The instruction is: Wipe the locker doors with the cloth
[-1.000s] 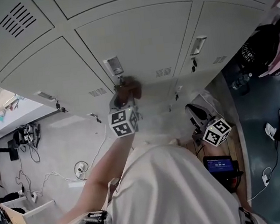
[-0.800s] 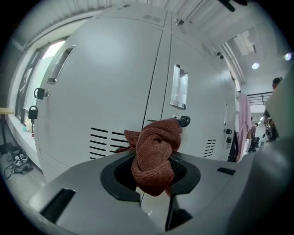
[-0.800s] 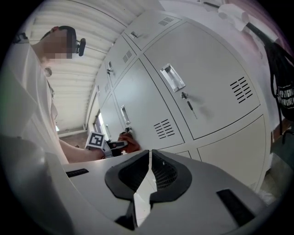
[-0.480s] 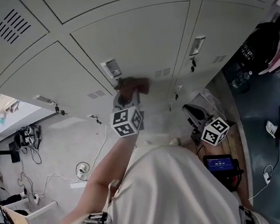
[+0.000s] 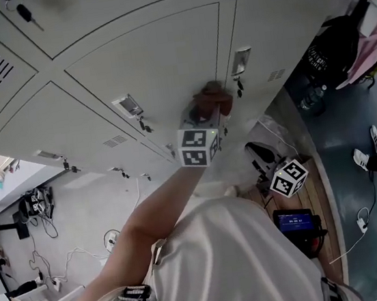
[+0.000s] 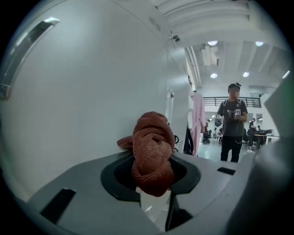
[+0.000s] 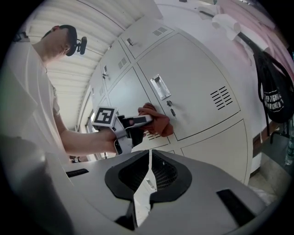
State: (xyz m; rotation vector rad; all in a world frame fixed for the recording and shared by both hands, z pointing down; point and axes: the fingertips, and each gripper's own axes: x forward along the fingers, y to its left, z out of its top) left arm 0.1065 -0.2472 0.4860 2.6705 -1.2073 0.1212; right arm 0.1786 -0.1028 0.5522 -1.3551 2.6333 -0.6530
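Note:
A rust-brown cloth (image 5: pixel 211 100) is bunched in my left gripper (image 5: pixel 204 113), which is shut on it and presses it against a grey locker door (image 5: pixel 163 60) near the door's lower right corner. In the left gripper view the cloth (image 6: pixel 151 151) bulges out from between the jaws, beside the pale door surface (image 6: pixel 82 101). From the right gripper view the cloth (image 7: pixel 156 120) and the left gripper (image 7: pixel 138 124) show against the door (image 7: pixel 193 87). My right gripper (image 5: pixel 290 178) hangs low at my right side, its jaws shut with nothing between them.
Recessed handles and key locks (image 5: pixel 127 106) dot the locker doors; one handle (image 5: pixel 241 60) is just right of the cloth. A black bag (image 5: pixel 330 52) and pink clothes hang at the right. A person (image 6: pixel 233 121) stands far off. Cables and a laptop (image 5: pixel 296 225) lie on the floor.
My left gripper has carried the cloth to the right and a little up across the locker door, from beside the handle towards the door's right edge. The right gripper has hardly moved.

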